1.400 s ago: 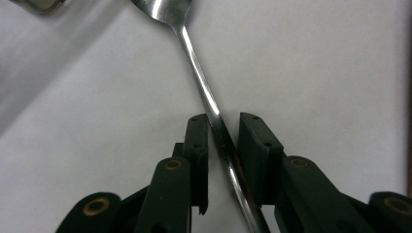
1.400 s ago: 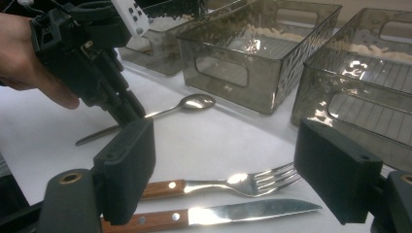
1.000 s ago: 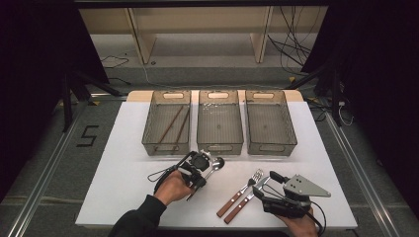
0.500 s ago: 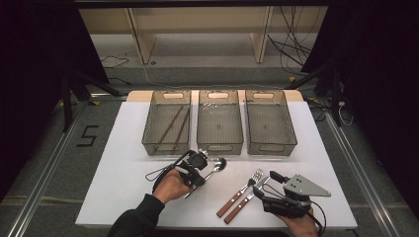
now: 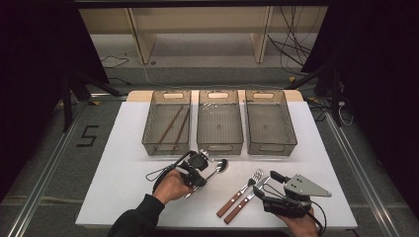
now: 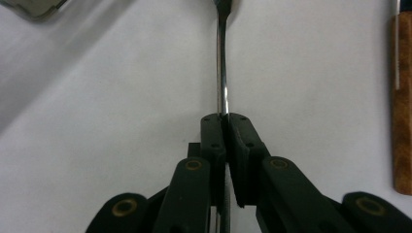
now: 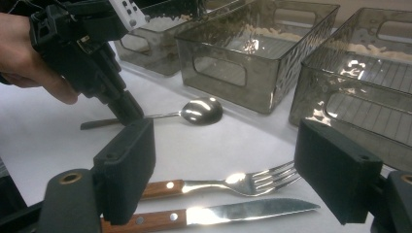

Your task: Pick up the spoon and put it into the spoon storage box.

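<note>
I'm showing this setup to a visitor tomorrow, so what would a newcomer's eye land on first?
Probably the left gripper at the table's near left, its jaws just closed on the handle of a spoon lying on the white table. Next, the three smoky bins in a row at the back, the left one holding chopsticks. Last, the wood-handled fork and knife before the open right gripper.

Three clear bins stand in a row at the far side of the white table point(image 5: 123, 148) — left bin point(image 5: 167, 123), middle bin point(image 5: 220, 122), right bin point(image 5: 270, 122). Chopsticks point(image 5: 174, 126): two, both inside the left bin. Spoon point(image 5: 221, 166): one, on the table just in front of the middle bin. Fork point(image 5: 243, 192): one, wooden-handled, nearer the person than the spoon. Knife point(image 5: 249, 199): one, wooden-handled, just beside the fork. Loose cutlery on the table — three pieces in all.
</note>
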`<state>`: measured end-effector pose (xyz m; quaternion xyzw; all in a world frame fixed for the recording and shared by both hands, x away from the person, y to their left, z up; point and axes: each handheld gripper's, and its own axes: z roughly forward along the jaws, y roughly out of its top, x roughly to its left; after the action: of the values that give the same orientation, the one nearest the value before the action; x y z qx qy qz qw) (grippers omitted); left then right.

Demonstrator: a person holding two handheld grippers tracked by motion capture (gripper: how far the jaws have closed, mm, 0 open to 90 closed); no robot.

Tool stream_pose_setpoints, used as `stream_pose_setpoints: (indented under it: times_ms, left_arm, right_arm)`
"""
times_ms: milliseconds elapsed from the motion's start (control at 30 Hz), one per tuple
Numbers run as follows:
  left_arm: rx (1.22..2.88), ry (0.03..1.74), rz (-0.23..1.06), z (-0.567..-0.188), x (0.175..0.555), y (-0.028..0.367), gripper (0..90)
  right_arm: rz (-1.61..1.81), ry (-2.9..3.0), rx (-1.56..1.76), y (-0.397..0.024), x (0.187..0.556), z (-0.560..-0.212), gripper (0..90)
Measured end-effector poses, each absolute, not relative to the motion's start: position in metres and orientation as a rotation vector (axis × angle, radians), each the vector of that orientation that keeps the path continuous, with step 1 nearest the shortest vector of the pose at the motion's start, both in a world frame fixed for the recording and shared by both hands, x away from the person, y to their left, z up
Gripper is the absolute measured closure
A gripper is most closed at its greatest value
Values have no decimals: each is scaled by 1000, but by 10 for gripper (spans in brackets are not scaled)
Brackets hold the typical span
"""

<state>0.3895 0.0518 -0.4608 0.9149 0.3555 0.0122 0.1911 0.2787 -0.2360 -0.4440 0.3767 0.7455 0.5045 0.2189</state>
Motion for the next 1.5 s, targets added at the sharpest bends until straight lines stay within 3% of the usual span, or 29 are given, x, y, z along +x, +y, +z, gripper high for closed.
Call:
stream_pose_setpoints:
  times_ms: [100,500,1500]
  left_arm:
    - [2565,967,-5,-459,388,50,889]
    - [2559,946,10,-453,387,50,893]
    - [2274,976,132,-387,420,80,892]
  right_arm:
    - [1397,2064,1041,-236,279,-444,236]
    - [1400,2062,1042,-236,279,-444,236]
    - [1403,2061,1048,-237,279,-445,236]
